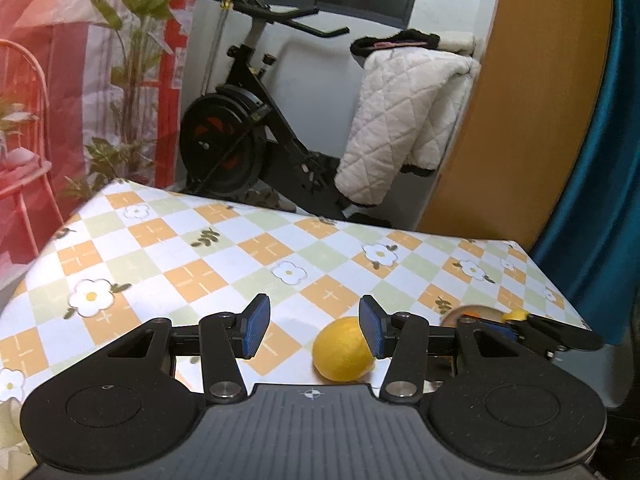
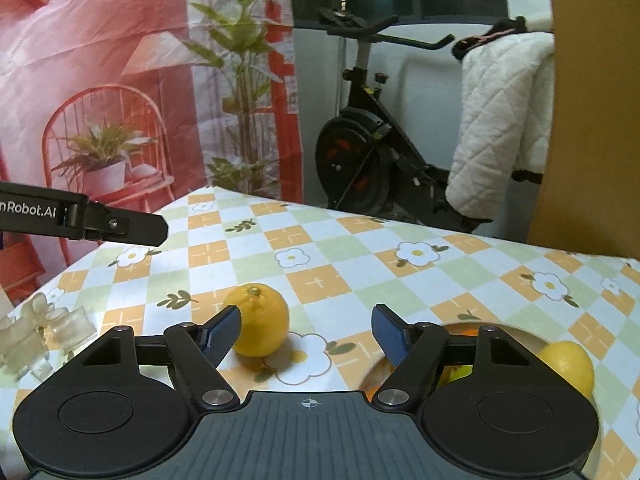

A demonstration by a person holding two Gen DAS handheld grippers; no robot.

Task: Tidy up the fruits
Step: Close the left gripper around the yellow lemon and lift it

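Both tongs hung released over the desk [image 2: 360,264], left tongs [image 1: 314,327] and right tongs [image 2: 306,334] flanking a lemon [image 2: 260,320], nothing grasped; bowl [image 2: 520,334] at right.

One yellow lemon [image 2: 260,320] sits loose mid-surface, stem end up. A second lemon [image 2: 568,364] lies in a bowl [image 2: 516,332] nearer the surface's right edge, with other fruit.

"nRobot.AI" — on left tongs [image 2: 160,232]
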